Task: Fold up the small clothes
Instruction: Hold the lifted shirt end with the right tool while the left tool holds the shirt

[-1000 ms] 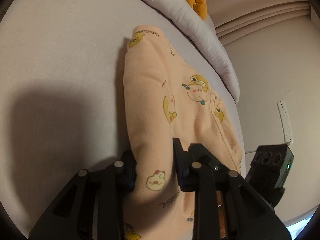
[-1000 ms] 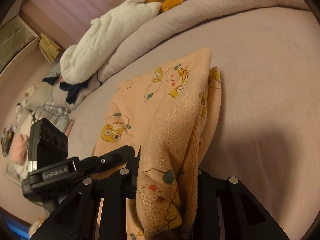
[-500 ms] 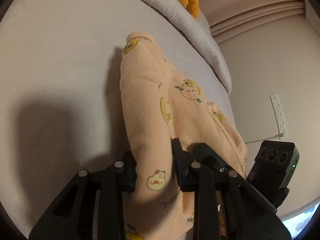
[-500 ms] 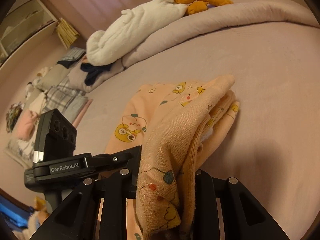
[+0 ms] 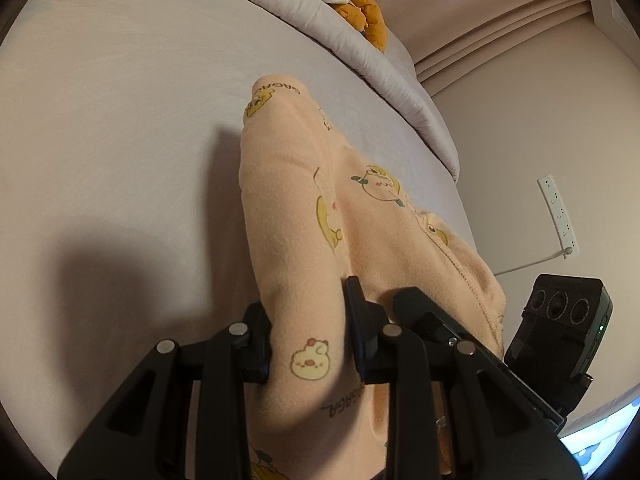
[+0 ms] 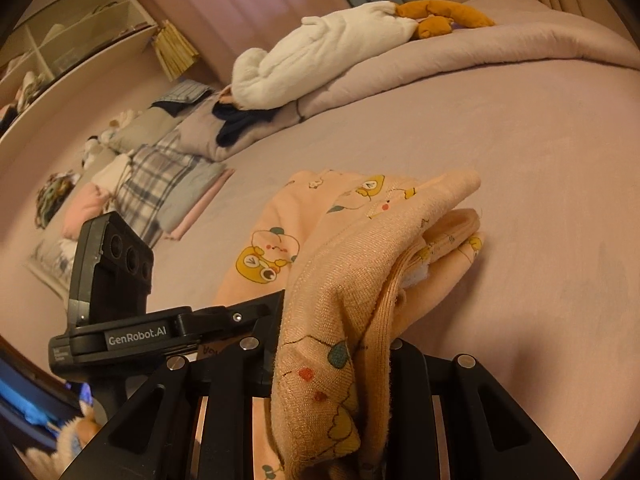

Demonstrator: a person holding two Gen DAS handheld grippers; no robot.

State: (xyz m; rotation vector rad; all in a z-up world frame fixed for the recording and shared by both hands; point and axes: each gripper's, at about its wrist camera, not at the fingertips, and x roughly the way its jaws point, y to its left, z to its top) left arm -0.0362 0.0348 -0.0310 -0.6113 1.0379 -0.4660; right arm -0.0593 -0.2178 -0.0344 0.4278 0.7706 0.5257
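A small peach garment (image 5: 304, 208) printed with yellow cartoon animals lies partly on the pale bed sheet (image 5: 120, 128). My left gripper (image 5: 308, 344) is shut on one near edge of it, the cloth bunched between the fingers. My right gripper (image 6: 332, 364) is shut on the other near edge of the garment (image 6: 360, 248), whose layers hang folded over the fingers. The near end is lifted off the sheet; the far end rests on the bed. The other gripper's camera unit shows in each view, at right (image 5: 560, 320) and at left (image 6: 112, 264).
A rolled duvet (image 6: 460, 56) runs along the far side of the bed, with a white plush (image 6: 320, 56) and an orange toy (image 6: 440, 16) on it. Folded clothes (image 6: 160, 172) lie at the left. A wall (image 5: 540, 120) with a socket strip (image 5: 558, 216) stands at the right.
Both grippers have lifted and drawn the near end of the garment back toward me. The far end has slid a little over the sheet. Both grips stay shut.
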